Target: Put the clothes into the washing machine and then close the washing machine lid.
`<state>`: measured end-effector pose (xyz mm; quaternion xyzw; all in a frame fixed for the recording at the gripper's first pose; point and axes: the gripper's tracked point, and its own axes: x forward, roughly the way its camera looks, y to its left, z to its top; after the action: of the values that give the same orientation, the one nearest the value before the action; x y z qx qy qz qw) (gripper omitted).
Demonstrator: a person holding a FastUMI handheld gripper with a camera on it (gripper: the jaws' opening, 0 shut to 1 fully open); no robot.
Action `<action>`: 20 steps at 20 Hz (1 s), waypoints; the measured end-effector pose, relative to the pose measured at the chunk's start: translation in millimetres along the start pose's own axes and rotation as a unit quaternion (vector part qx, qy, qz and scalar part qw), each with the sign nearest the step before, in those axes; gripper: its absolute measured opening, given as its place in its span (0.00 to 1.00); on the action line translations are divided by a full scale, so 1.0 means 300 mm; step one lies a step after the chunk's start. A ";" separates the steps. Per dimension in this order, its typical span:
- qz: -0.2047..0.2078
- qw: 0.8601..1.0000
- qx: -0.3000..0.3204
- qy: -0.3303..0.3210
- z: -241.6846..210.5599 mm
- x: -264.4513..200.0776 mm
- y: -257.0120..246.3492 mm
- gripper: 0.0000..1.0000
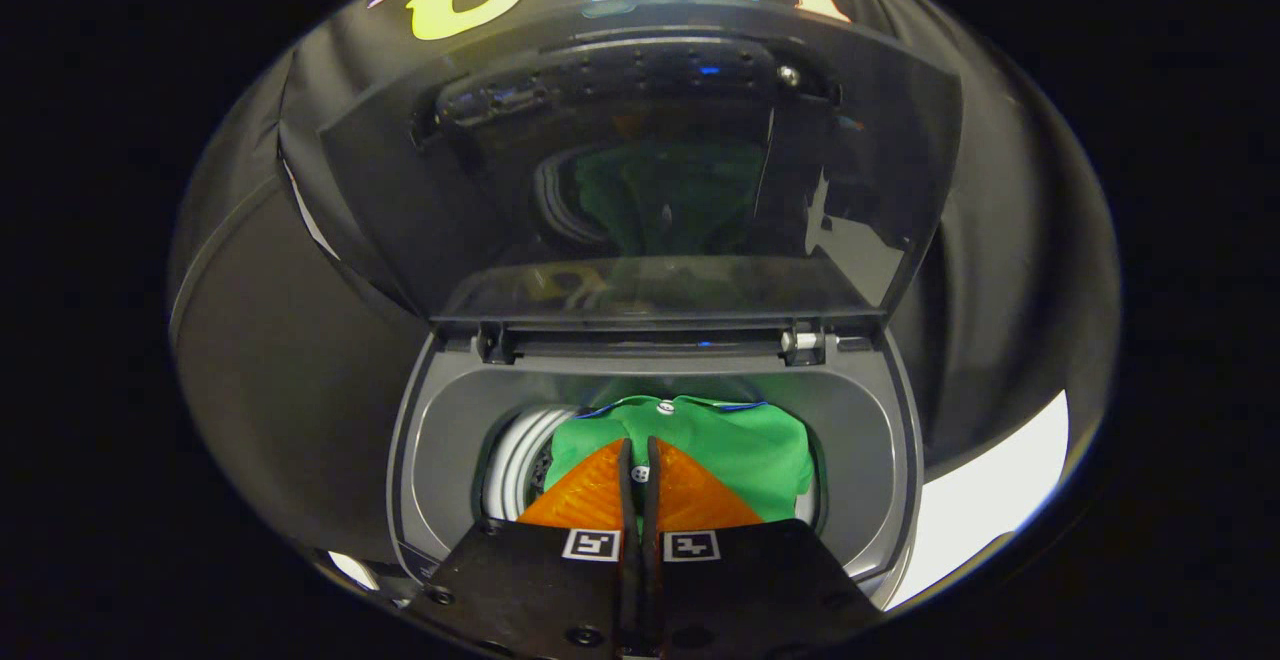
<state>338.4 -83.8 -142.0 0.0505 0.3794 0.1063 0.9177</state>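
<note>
While the gripper (640,460) hung over the open washing machine (650,390), its fingers stood pressed almost together, with only a thin slit between them; whether a fold of cloth was pinched in that slit could not be told. The green garment (740,445) lay bunched in the drum mouth, just ahead of and under the fingertips, its collar with a small button toward the hinge edge of the opening. A strip of the pale drum rim (515,460) showed at the garment's left side. The lid (640,170) stood raised behind the opening, hinged along the rear edge, its dark glossy panel mirroring the green cloth.

The garment looked light, soft and limp, likely to sag and fold wherever it was taken, so any raised bunch near the collar would probably serve as a hold. It posed no breakage risk, though a trailing edge might catch on the rim. The lid seemed rigid and smooth, best pushed near its free top edge.
</note>
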 end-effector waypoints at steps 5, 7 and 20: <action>-0.006 0.999 0.017 0.028 -0.045 0.053 -0.013 0.02; -0.008 0.999 0.018 0.038 -0.069 0.067 -0.018 0.02; -0.020 0.996 0.058 0.060 -0.106 0.086 -0.056 0.98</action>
<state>336.5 -93.8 -185.1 0.0893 0.4399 0.0682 0.8910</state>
